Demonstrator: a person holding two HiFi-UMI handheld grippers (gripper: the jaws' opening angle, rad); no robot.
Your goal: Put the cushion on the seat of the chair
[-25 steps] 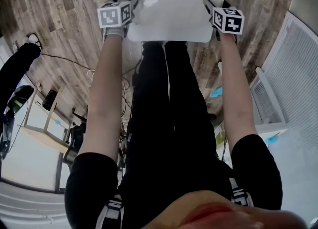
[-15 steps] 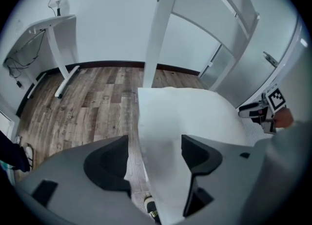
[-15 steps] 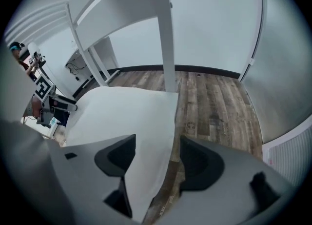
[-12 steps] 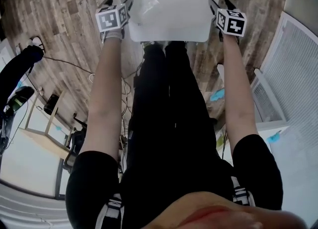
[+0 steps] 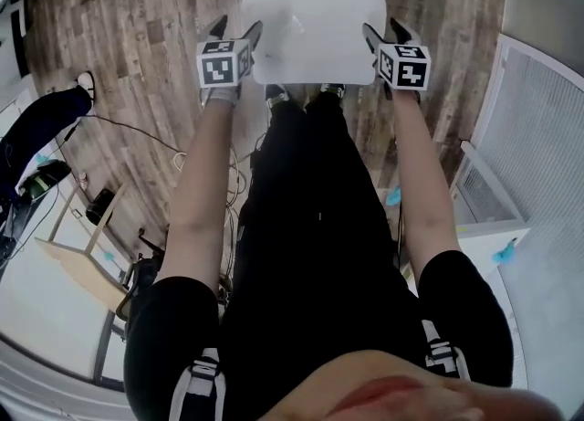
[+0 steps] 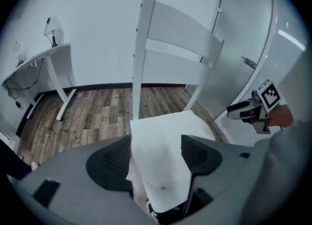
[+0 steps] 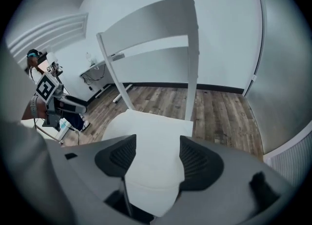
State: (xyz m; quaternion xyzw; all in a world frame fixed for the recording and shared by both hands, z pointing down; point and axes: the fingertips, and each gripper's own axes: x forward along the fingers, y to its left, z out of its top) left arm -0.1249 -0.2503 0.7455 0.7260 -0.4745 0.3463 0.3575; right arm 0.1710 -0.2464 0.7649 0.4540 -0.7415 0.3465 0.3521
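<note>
The white cushion [image 5: 315,22] lies flat on the seat of the white chair [image 6: 170,33], whose slatted back rises behind it. My left gripper [image 5: 237,31] hangs above the cushion's left front corner, my right gripper [image 5: 383,31] above its right front corner. Both have just been opening and now stand open, clear of the cushion. In the left gripper view the cushion [image 6: 165,141] shows well below the wide jaws of the left gripper [image 6: 156,158]. The right gripper view shows the cushion [image 7: 151,151] below the right gripper [image 7: 153,158] in the same way. Nothing is between either pair of pads.
I stand close against the chair's front edge on a wood plank floor [image 5: 137,36]. A white desk [image 6: 44,58] stands by the wall at left, with cables [image 5: 137,122] on the floor. A white grid panel [image 5: 538,136] is at right, a wooden frame [image 5: 82,264] behind me.
Both grippers have come off the cushion's side edges and risen above it, jaws wider. The cushion stays on the seat and looks smaller and farther away.
</note>
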